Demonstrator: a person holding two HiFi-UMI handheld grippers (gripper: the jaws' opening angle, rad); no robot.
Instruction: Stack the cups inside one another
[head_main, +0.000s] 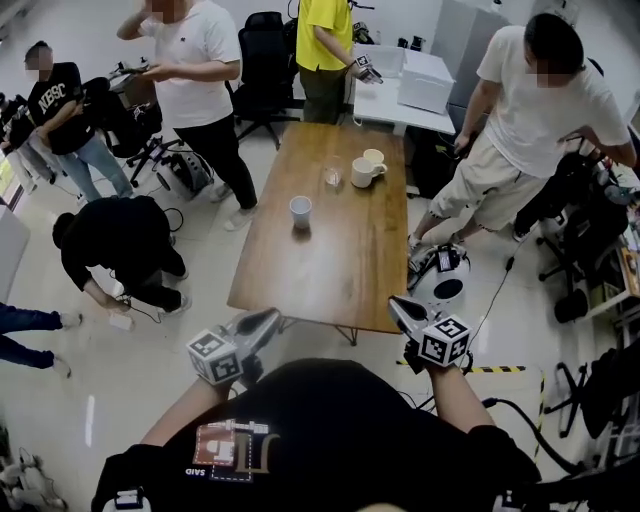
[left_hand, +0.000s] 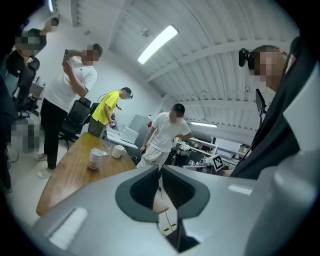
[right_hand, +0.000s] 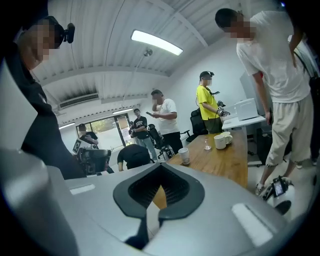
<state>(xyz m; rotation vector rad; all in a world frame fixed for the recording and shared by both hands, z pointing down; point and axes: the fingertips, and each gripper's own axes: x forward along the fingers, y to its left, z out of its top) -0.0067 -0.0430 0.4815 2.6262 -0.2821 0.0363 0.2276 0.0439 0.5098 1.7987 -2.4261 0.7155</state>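
A white paper cup (head_main: 300, 209) stands in the middle of the wooden table (head_main: 340, 270). Farther back are a white mug (head_main: 363, 172), a cream cup (head_main: 375, 156) touching it, and a small glass (head_main: 333, 178). My left gripper (head_main: 272, 318) and right gripper (head_main: 396, 304) hover at the table's near edge, both shut and empty, well short of the cups. The left gripper view shows its shut gripper (left_hand: 160, 169) with the paper cup (left_hand: 95, 158) and mug (left_hand: 118, 151) far off. The right gripper view shows that shut gripper (right_hand: 161, 166), the paper cup (right_hand: 184, 155) and mug (right_hand: 220, 141).
Several people stand round the table: one crouches on the floor at the left (head_main: 120, 240), one leans in at the right (head_main: 520, 130). Office chairs (head_main: 262, 60) and a white desk (head_main: 415, 85) stand behind. A round white device (head_main: 440, 275) lies on the floor by the table's right side.
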